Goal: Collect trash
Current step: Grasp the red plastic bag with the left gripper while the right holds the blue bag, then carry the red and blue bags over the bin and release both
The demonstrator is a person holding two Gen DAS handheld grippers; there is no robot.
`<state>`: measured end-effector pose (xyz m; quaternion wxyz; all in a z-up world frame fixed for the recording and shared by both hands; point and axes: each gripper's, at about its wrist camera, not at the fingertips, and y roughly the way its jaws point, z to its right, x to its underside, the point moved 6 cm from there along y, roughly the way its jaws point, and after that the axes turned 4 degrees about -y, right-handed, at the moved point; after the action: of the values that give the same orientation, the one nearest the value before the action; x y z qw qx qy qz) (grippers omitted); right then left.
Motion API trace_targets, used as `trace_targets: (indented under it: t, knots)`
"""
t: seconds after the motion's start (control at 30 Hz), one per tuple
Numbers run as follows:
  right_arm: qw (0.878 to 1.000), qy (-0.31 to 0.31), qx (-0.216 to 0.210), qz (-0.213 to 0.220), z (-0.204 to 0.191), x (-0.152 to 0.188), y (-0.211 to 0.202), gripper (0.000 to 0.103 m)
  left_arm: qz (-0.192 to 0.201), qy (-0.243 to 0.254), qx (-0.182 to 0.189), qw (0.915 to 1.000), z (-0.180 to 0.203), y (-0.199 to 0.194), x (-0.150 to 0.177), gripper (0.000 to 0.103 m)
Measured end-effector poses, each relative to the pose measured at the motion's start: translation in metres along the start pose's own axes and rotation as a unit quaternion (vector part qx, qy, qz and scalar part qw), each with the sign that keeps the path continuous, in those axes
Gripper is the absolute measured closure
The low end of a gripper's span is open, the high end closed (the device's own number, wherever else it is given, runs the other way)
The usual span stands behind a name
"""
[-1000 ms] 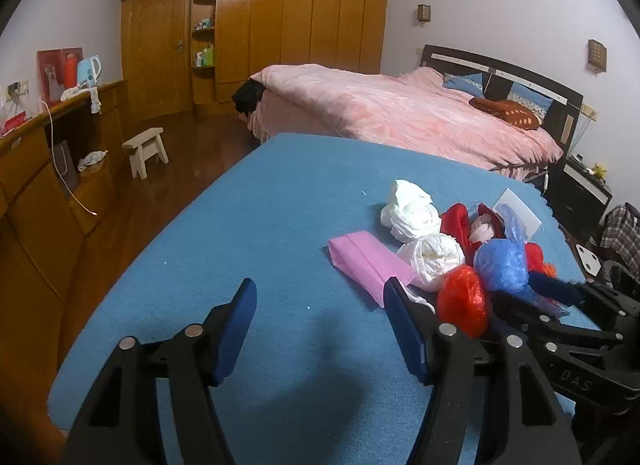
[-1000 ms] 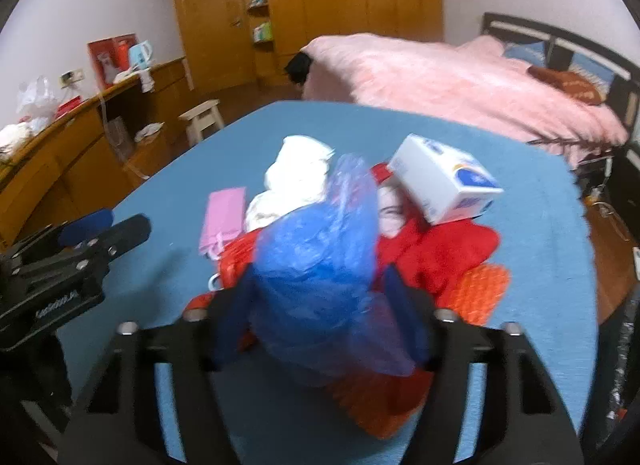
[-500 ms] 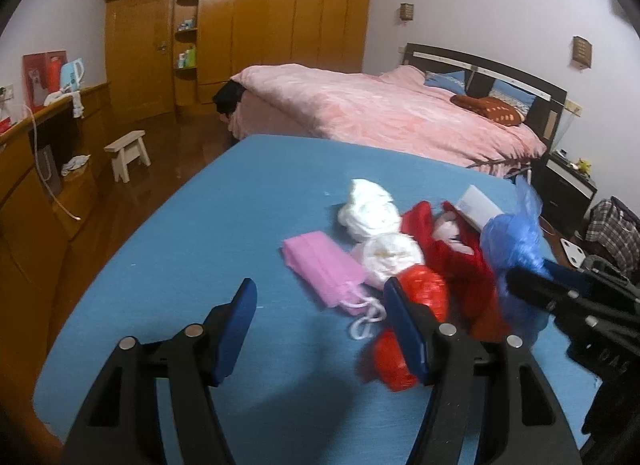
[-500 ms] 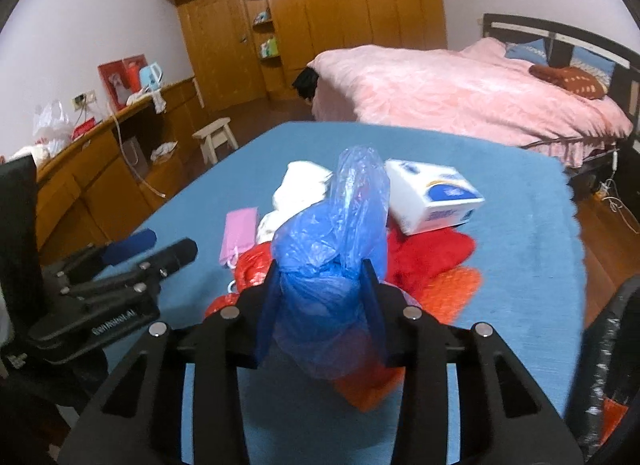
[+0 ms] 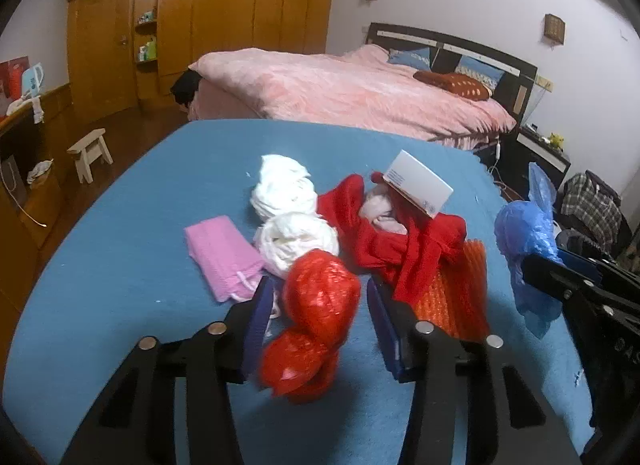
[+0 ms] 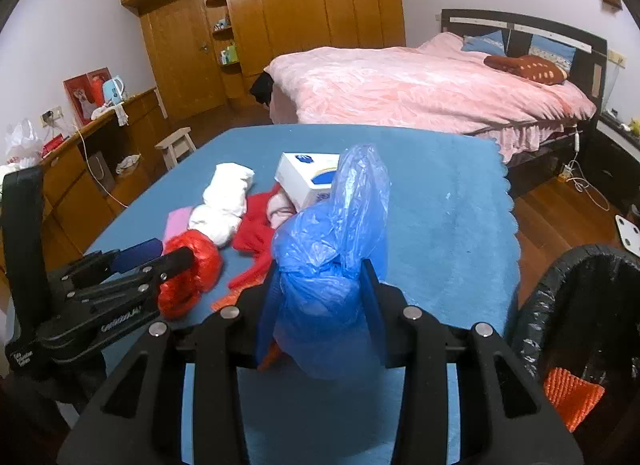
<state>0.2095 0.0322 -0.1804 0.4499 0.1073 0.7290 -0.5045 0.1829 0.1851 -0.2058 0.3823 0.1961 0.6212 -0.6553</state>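
My right gripper (image 6: 322, 289) is shut on a crumpled blue plastic bag (image 6: 334, 249) and holds it above the blue table (image 6: 444, 201); the bag also shows in the left wrist view (image 5: 528, 241). My left gripper (image 5: 316, 305) is open, its fingers on either side of a red plastic bag (image 5: 316, 309) that lies on the table (image 5: 120, 249); the red bag also shows in the right wrist view (image 6: 192, 269). Behind it lie a pink mask (image 5: 220, 253), white crumpled bags (image 5: 288, 209), red cloth (image 5: 400, 249), orange netting (image 5: 456, 289) and a white box (image 5: 420, 185).
A black-lined trash bin (image 6: 580, 329) holding an orange net piece (image 6: 572, 393) stands at the table's right. A pink bed (image 5: 352, 89) lies behind, a wooden wardrobe (image 5: 240, 9) at the back, and a small stool (image 5: 90, 153) on the floor at left.
My left gripper has moved right and forward, so its open fingers now flank the red bag. My right gripper has closed on the blue bag and lifted it toward the right.
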Motion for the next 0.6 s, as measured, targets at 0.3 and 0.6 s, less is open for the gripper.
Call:
trace_targets:
  t: [0.3,0.6]
  knots:
    - [1.0,0.007,0.003,-0.005,0.009,0.003,0.002,0.065,-0.013,0.026,-0.009,0.9995,0.015,0.014,0.003,0.069]
    - [1.0,0.01,0.008,-0.004,0.013,0.004,-0.006,0.065,0.011,0.019,-0.002,0.9997,0.014,-0.01,0.0,0.072]
